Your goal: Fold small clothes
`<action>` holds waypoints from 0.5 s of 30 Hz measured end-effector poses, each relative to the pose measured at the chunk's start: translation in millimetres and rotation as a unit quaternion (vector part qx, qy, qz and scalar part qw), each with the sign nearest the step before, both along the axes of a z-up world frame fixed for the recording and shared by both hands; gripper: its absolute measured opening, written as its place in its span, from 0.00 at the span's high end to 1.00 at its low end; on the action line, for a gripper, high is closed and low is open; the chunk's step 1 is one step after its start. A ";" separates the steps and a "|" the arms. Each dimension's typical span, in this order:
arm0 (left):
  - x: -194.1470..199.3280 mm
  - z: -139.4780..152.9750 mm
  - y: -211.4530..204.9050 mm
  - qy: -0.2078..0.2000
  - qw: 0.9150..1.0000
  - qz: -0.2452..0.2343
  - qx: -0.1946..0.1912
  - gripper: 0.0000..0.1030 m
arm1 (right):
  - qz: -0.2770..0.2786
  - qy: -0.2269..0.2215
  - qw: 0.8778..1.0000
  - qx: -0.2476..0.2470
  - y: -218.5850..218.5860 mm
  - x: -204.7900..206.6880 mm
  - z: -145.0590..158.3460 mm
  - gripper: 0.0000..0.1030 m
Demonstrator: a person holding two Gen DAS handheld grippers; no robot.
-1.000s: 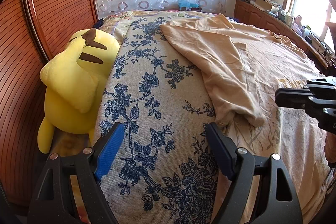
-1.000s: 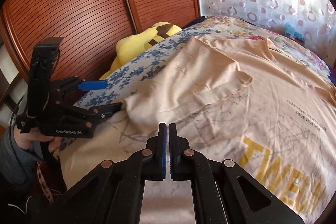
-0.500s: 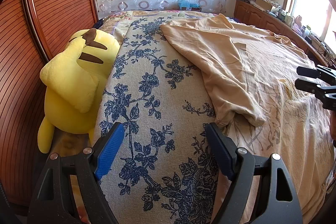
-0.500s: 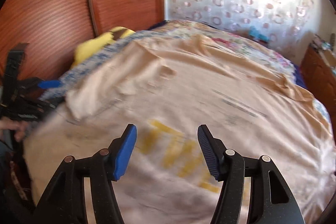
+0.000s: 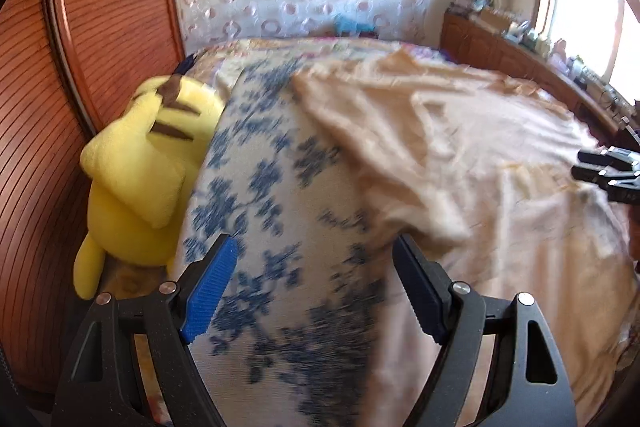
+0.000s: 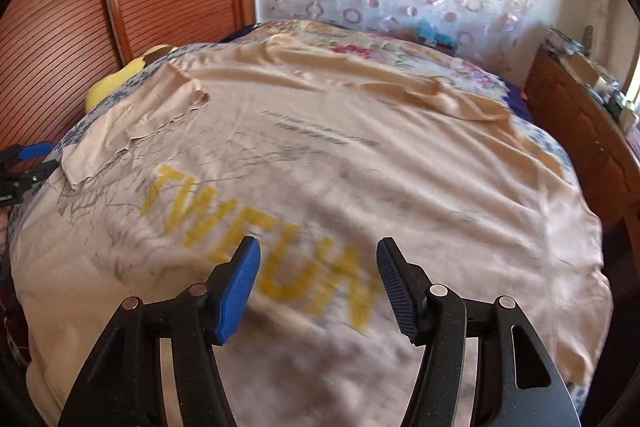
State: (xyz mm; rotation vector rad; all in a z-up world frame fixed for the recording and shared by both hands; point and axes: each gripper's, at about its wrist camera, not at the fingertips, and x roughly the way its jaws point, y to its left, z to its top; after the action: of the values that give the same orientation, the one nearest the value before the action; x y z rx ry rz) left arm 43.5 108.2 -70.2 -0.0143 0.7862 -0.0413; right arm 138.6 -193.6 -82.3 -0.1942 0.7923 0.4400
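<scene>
I am holding my right claw open and empty over the T-shirt. Its unfolded sleeve is lying ahead to the right, nearer this claw than my left claw, also open and empty.

The yellow plush toy is mostly hidden behind the bed's edge in the right wrist view. Motion blur smears the T-shirt's small grey print and the blue-flowered cover beyond reading.

A bed with a blue-flowered cover, apparently; a beige T-shirt lies spread flat upon it.
</scene>
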 end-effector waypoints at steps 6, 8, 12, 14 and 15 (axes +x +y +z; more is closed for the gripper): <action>2.6 26.7 -50.6 -0.032 0.997 -0.067 -0.022 0.21 | -0.050 -0.012 0.998 0.022 -66.9 -15.9 11.5 0.39; 9.2 27.5 -70.5 -0.032 0.995 -0.090 -0.030 0.21 | -0.076 -0.012 0.997 0.026 -94.0 -19.9 14.0 0.39; 24.4 24.0 -105.6 -0.029 0.992 -0.121 -0.029 0.21 | -0.132 -0.014 0.991 0.023 -145.0 -25.7 13.2 0.39; 30.0 22.6 -120.5 -0.029 0.991 -0.130 -0.026 0.21 | -0.160 -0.010 0.987 0.023 -169.2 -26.4 10.4 0.39; 33.2 21.7 -129.1 -0.029 0.990 -0.135 -0.023 0.21 | -0.171 -0.007 0.985 0.025 -179.4 -26.0 8.8 0.39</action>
State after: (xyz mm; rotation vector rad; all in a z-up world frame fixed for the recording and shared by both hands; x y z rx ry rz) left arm 76.7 -20.9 -48.4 0.0496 0.7250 -0.3145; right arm 112.6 -373.0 -73.5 -0.0131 0.7818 0.1335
